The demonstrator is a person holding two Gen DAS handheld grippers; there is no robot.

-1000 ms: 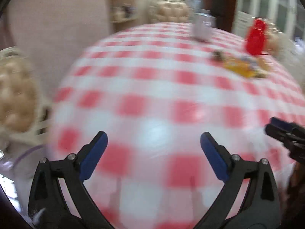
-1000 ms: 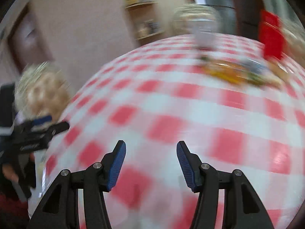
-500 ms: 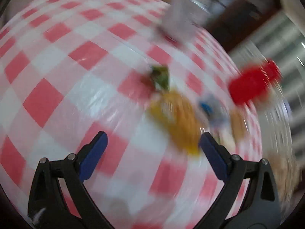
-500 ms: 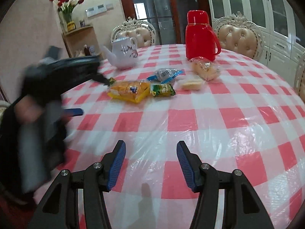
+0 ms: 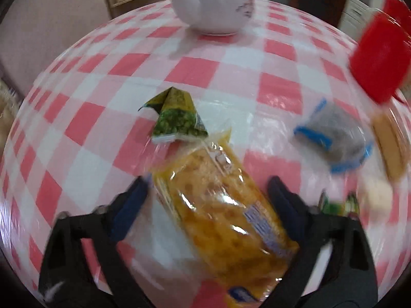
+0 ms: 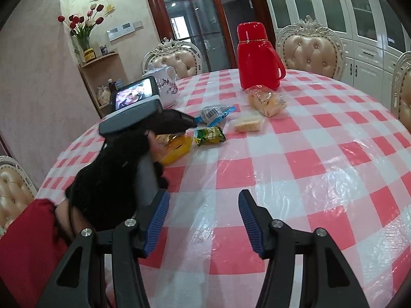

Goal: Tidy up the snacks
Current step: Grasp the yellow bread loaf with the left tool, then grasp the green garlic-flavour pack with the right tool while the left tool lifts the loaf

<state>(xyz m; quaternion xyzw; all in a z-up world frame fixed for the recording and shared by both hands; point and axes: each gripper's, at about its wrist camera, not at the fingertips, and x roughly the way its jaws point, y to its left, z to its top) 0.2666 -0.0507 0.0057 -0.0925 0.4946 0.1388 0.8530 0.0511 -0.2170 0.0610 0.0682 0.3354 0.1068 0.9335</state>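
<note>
Snacks: yellow packet (image 5: pixel 226 220) low centre, between left gripper (image 5: pixel 208 192) pads.
Left jaws: closing, not yet pinching.
Right gripper (image 6: pixel 204 220): empty, parted.
Next: squeeze, then lift.

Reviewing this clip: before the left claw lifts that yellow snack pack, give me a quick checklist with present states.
1. Yellow snack pack between the left claw fingers: ok.
2. Claw closing, pads pressing the pack: cannot tell; picture blurred.
3. Green pea packet outside the claw's grip: ok.
4. Right claw open, empty, apart from the snacks: ok.
5. Teapot and red thermos away from the pack: ok.
</note>
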